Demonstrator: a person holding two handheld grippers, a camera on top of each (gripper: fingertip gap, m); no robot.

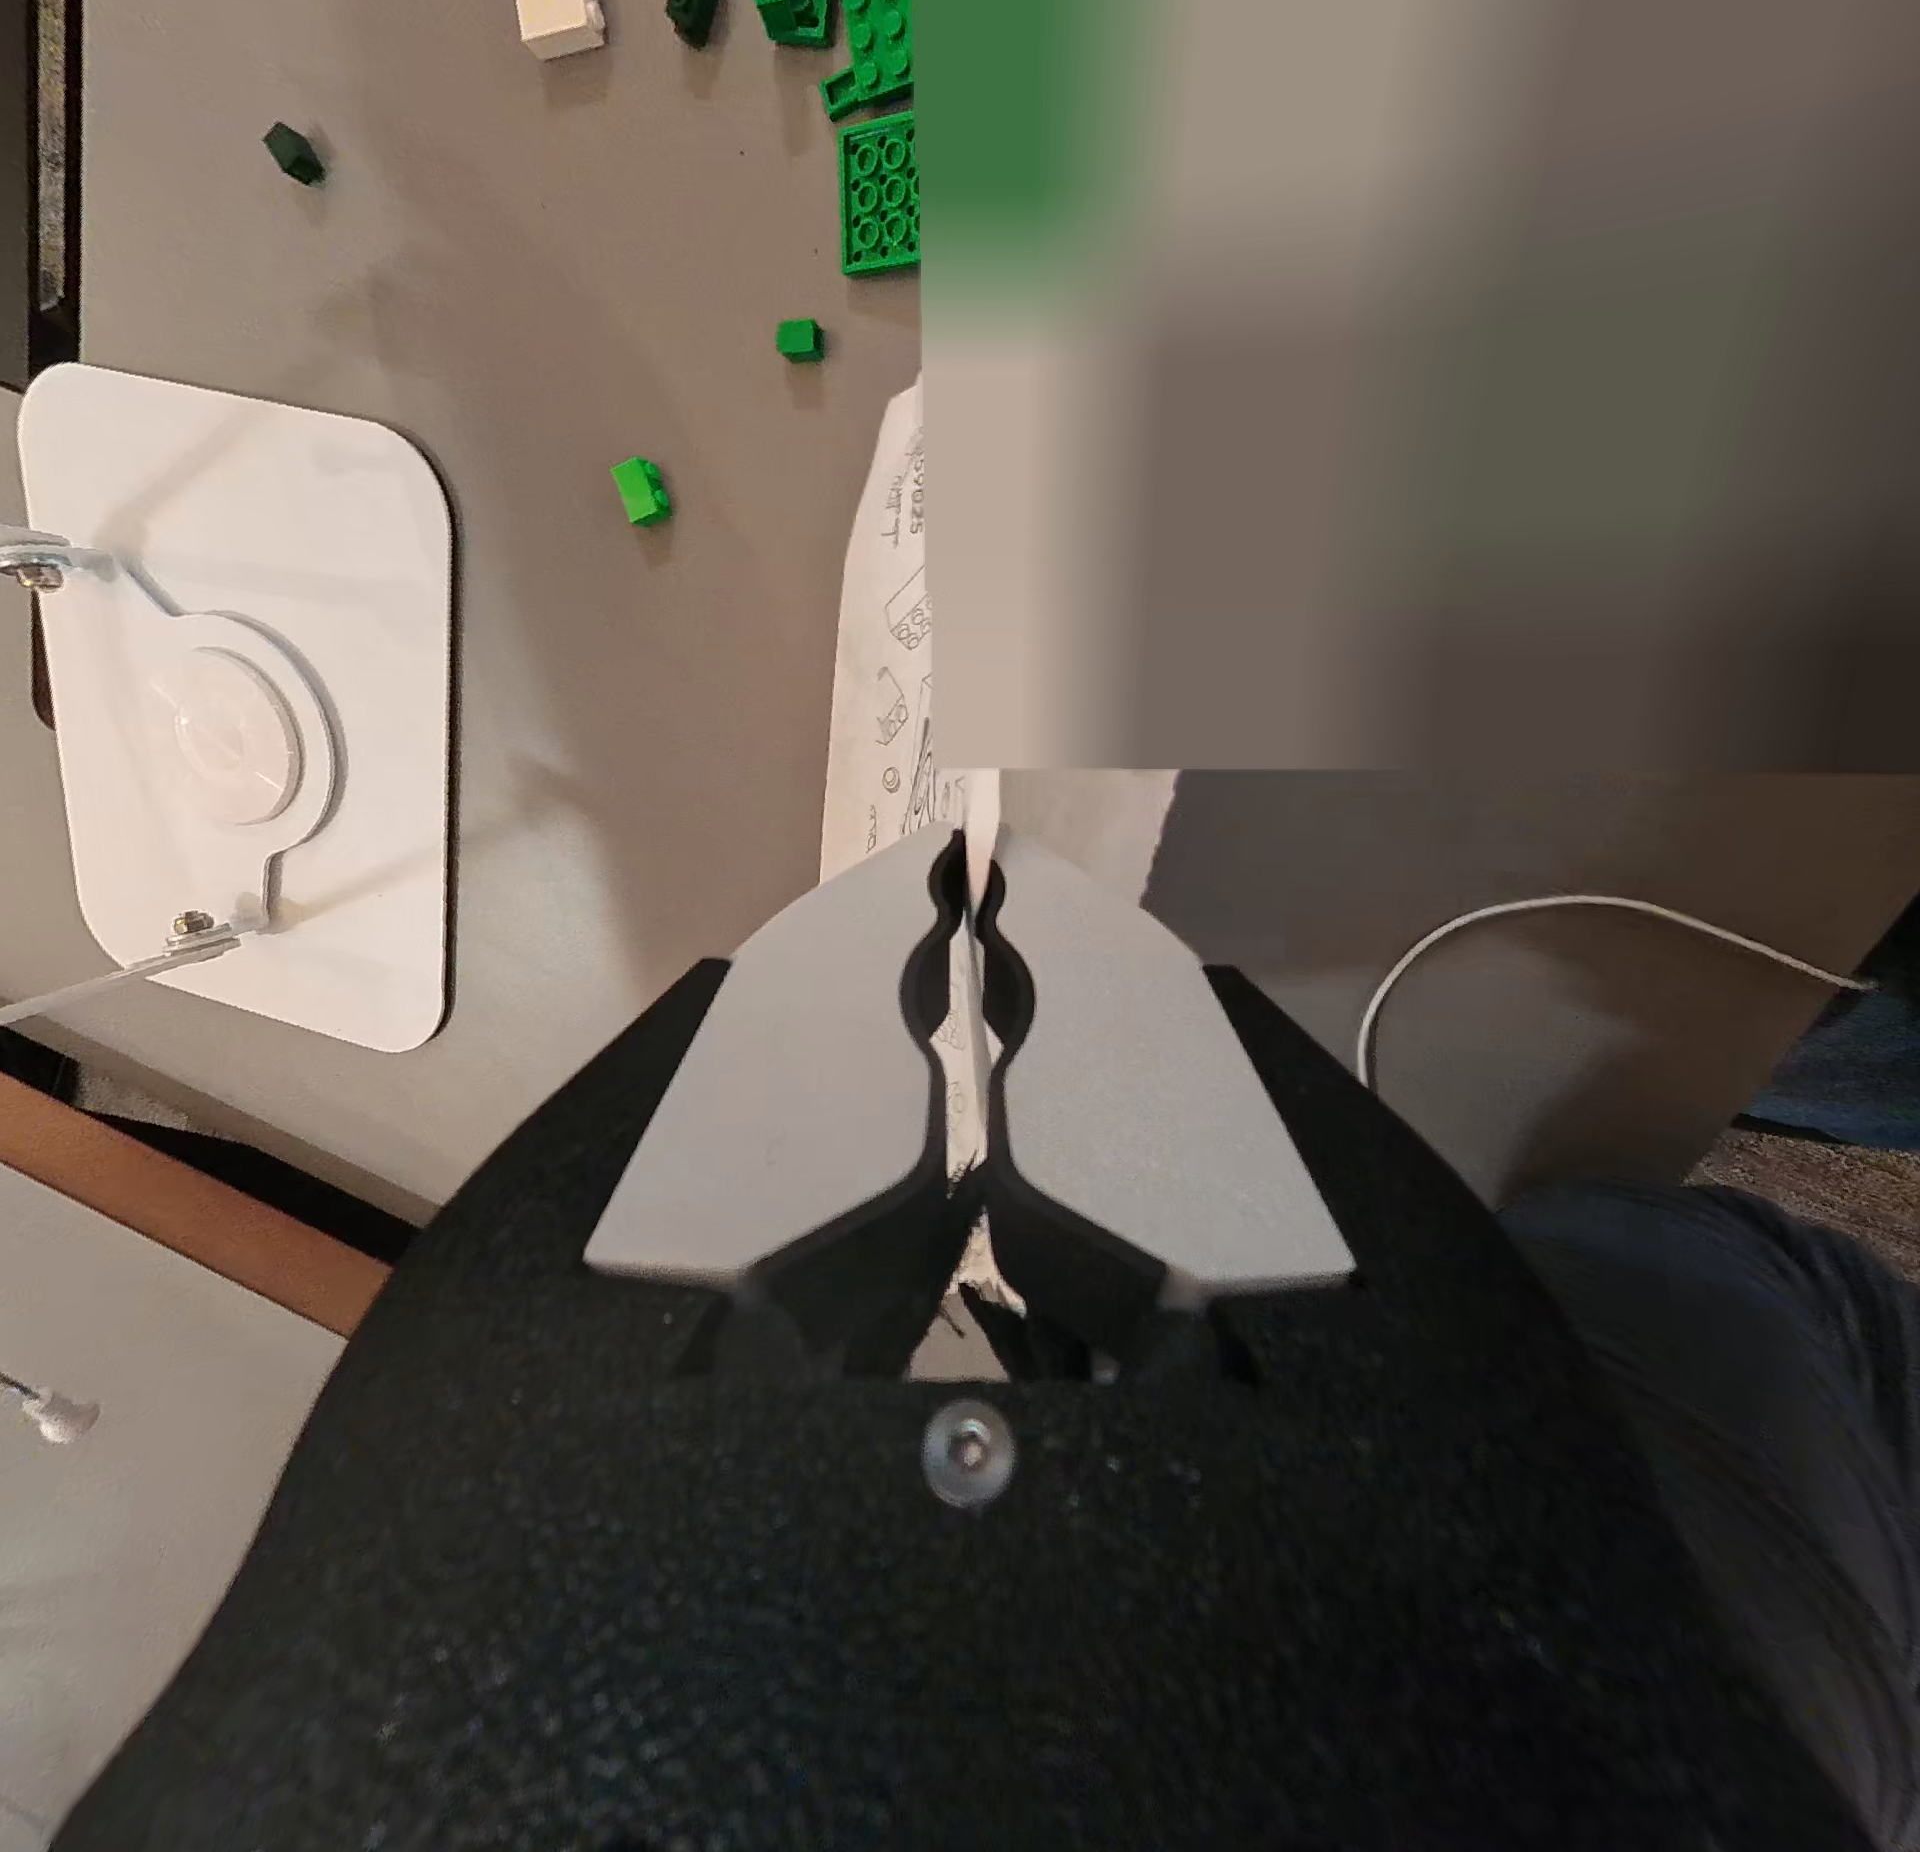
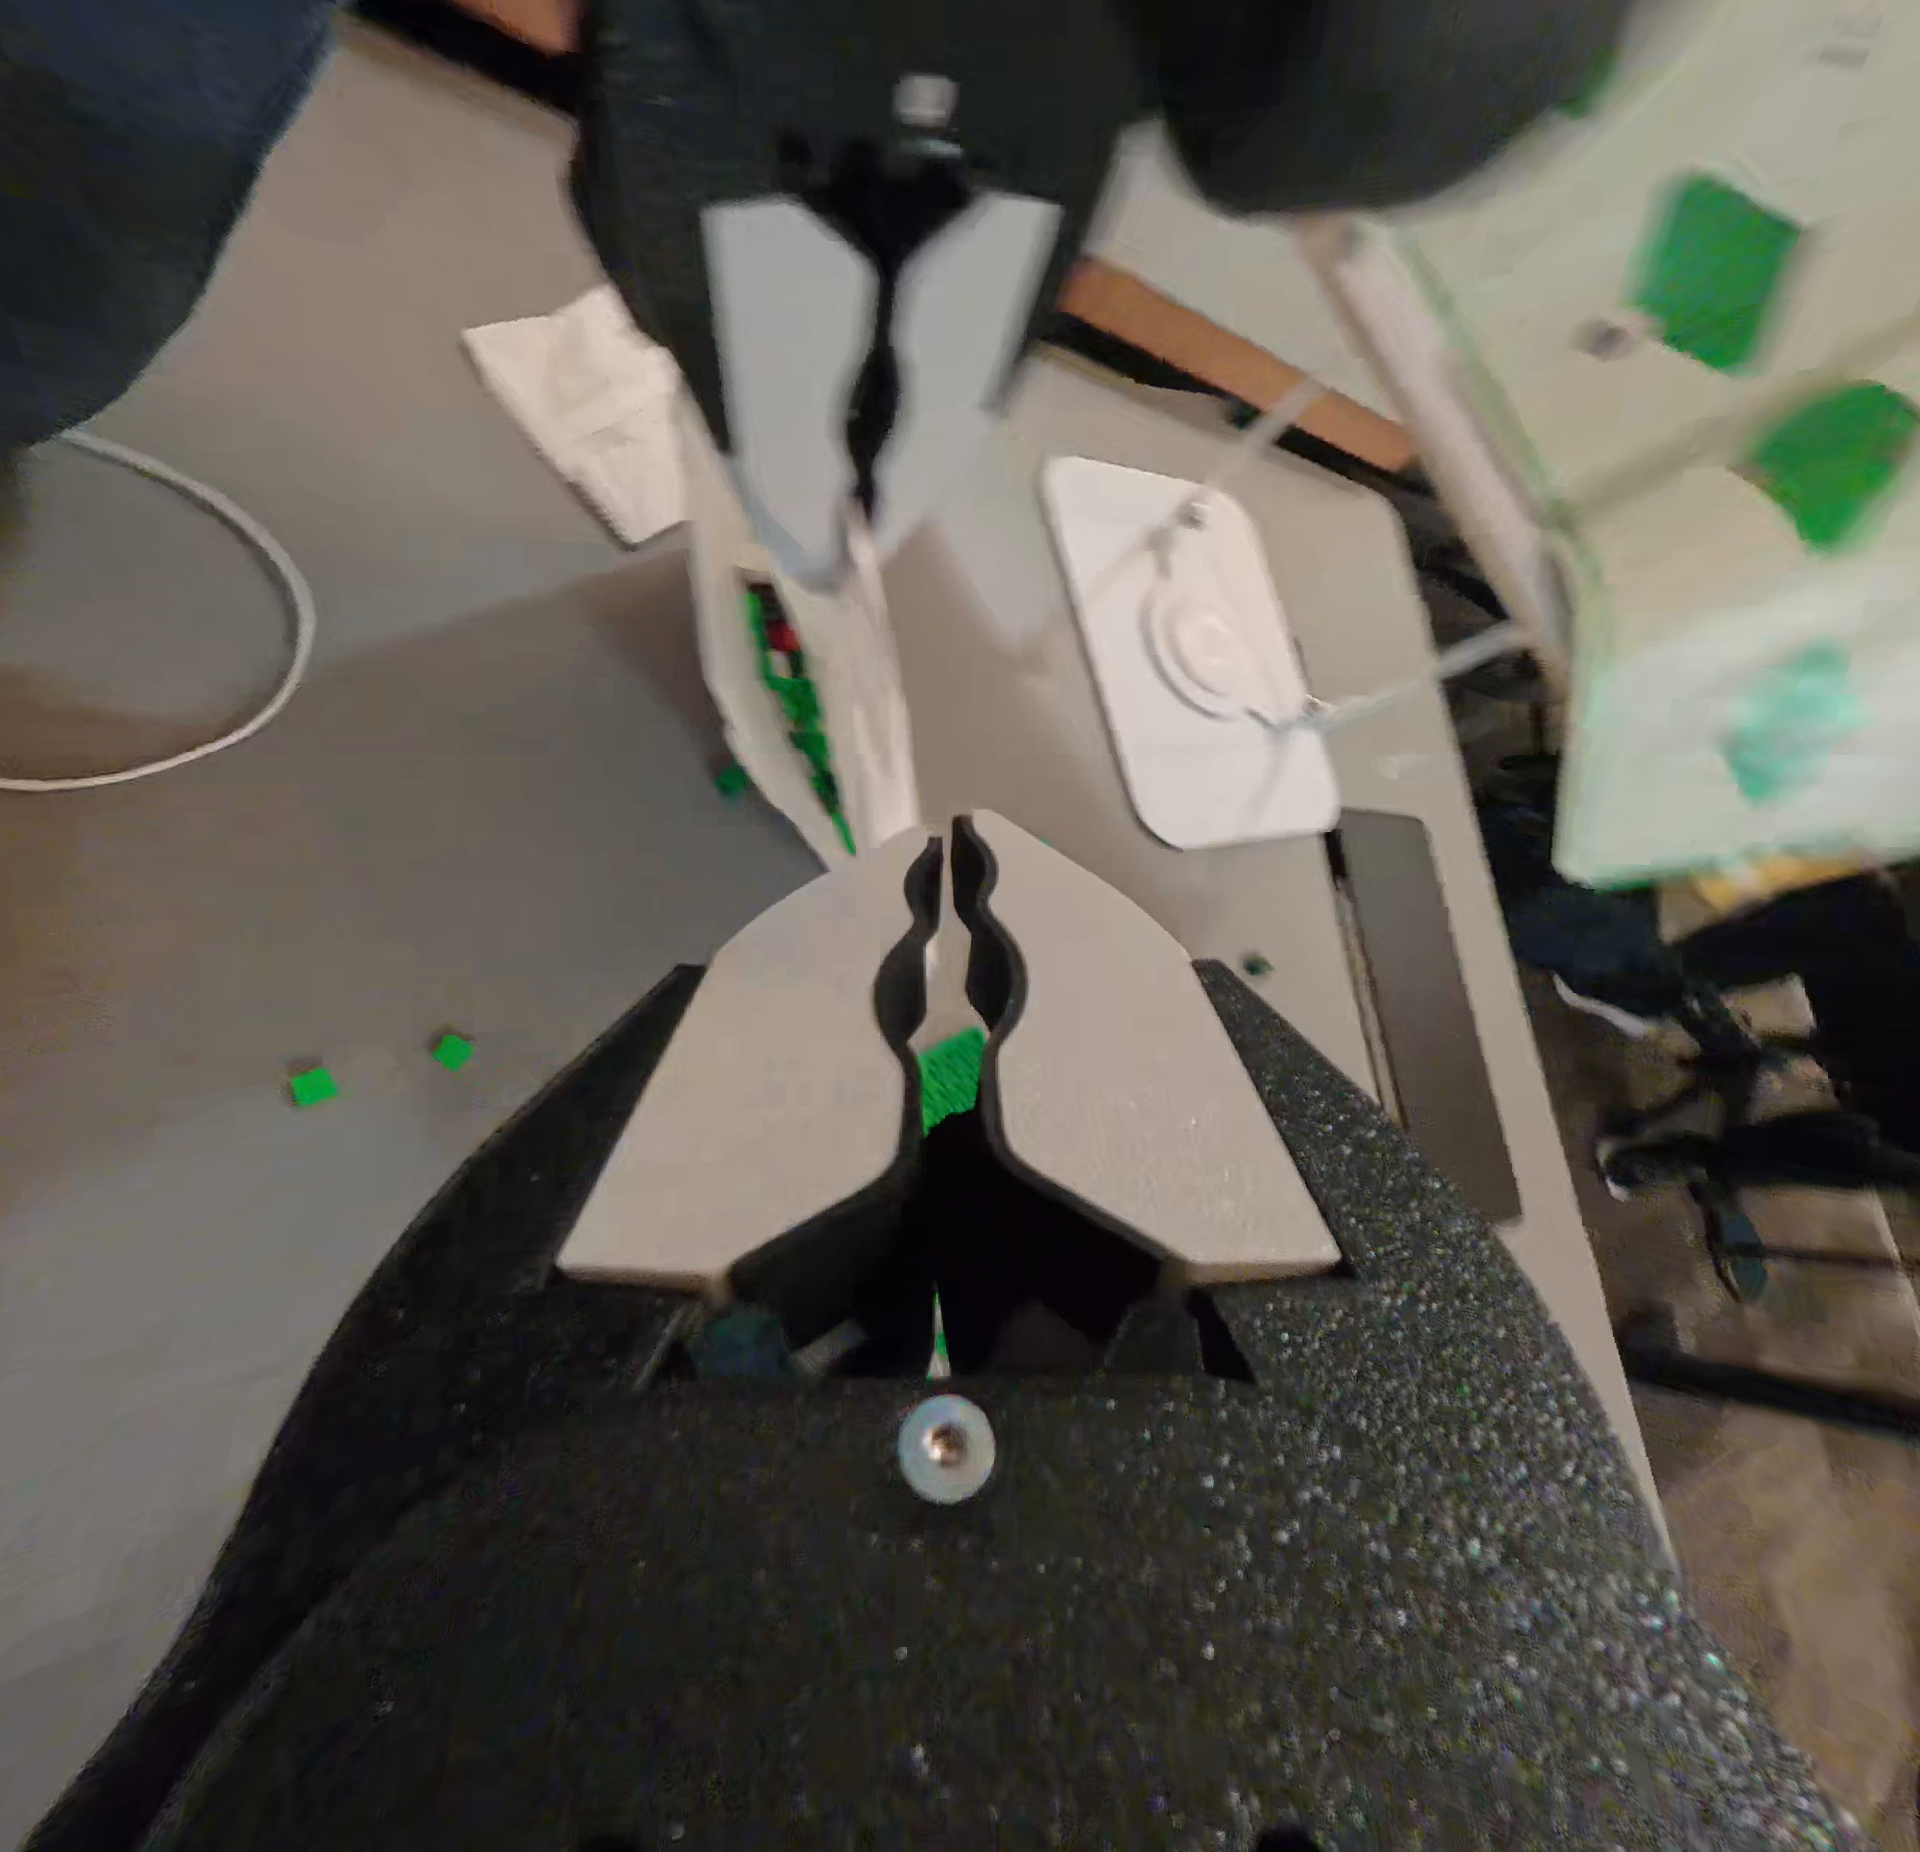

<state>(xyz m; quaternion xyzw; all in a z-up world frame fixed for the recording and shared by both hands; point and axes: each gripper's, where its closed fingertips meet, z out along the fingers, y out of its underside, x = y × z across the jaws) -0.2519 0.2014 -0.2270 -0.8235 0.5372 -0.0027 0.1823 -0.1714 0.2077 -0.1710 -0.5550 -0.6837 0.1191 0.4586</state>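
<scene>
both grippers look like the same build. the left gripper (image 1: 971, 846) has a chunky black body with a rough, grainy texture, and two flat light grey fingers (image 1: 821, 1064) whose inner edges are wavy and lined in black. one silver screw (image 1: 969, 1457) sits dead centre on the body behind the fingers. the right gripper (image 2: 948, 834) has the same speckled black shell, the same grey fingers (image 2: 1101, 1075), the same screw (image 2: 944, 1448). the person's wearing a dark navy sleeve (image 1: 1714, 1387).
</scene>
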